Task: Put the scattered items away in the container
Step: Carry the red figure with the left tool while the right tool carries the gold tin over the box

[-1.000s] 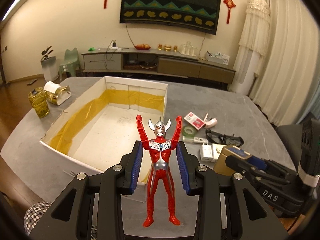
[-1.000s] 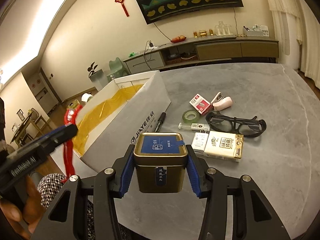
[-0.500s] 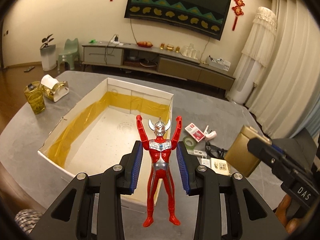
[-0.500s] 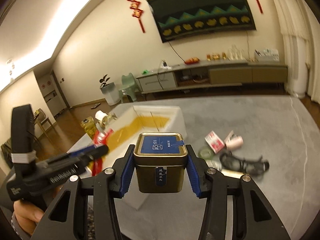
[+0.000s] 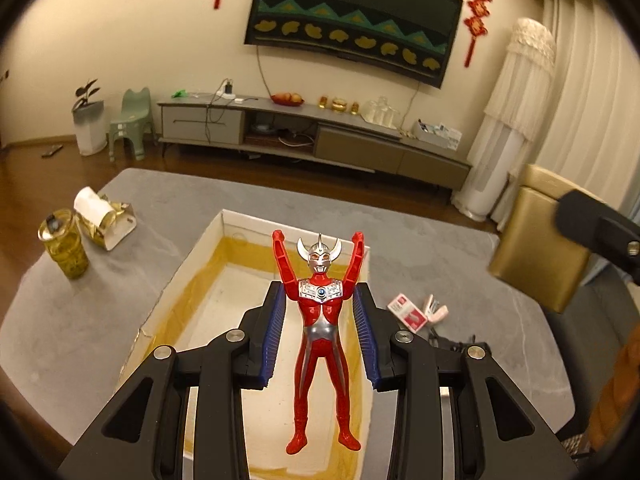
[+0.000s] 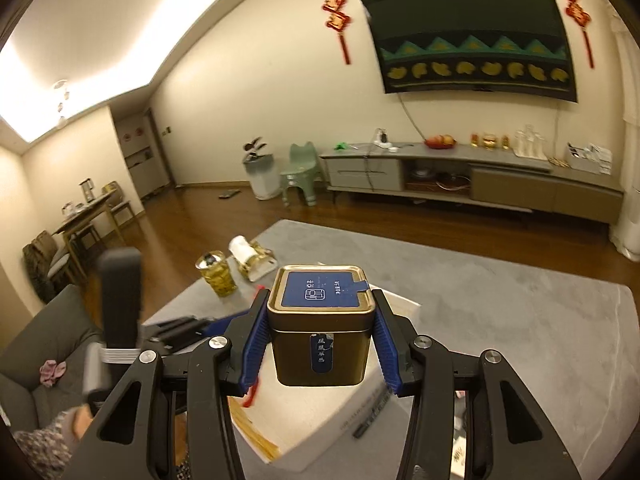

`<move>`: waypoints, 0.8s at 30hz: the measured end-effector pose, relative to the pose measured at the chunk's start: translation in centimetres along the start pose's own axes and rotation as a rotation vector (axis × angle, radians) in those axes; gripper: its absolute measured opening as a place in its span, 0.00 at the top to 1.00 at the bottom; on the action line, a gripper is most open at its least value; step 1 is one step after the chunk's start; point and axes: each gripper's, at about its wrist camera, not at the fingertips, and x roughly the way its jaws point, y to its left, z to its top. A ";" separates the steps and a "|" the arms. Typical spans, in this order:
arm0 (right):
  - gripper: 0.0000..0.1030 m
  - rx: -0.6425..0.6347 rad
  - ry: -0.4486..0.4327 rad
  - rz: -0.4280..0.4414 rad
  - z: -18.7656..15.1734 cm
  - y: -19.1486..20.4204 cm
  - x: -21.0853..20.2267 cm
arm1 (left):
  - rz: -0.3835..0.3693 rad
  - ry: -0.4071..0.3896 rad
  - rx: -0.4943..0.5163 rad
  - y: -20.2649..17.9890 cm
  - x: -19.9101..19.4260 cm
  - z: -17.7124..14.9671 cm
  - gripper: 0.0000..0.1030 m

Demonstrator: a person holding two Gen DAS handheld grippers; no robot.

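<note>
My left gripper (image 5: 320, 332) is shut on a red and silver hero figure (image 5: 320, 328), held upright above the open white box (image 5: 208, 252) with yellow tape inside. My right gripper (image 6: 320, 340) is shut on a gold square tea tin (image 6: 320, 344) with a blue label, held high over the box's near corner (image 6: 320, 432). The tin also shows at the right of the left wrist view (image 5: 536, 244). The left gripper's body shows at the left of the right wrist view (image 6: 120, 320).
On the grey table (image 5: 100, 320), a red-and-white packet (image 5: 408, 314), a pink-white stapler (image 5: 436, 310) and black glasses (image 5: 452, 340) lie right of the box. A yellow cup (image 5: 66, 244) and tissue holder (image 5: 102, 216) stand far left. A black marker (image 6: 366, 426) lies beside the box.
Both grippers have risen and moved over the box. The tin has gone up and leftward; the figure now hangs above the box's inside. Both grips are unchanged.
</note>
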 end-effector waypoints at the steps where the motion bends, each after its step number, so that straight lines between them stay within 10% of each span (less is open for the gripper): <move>1: 0.52 0.002 0.000 0.016 -0.5 -0.1 0.2 | 0.001 -0.001 -0.005 0.5 0.1 -0.5 0.65; 24: 0.52 0.027 0.176 -0.015 -3.2 0.2 14.0 | 0.138 0.091 -0.056 6.9 5.3 -2.9 0.65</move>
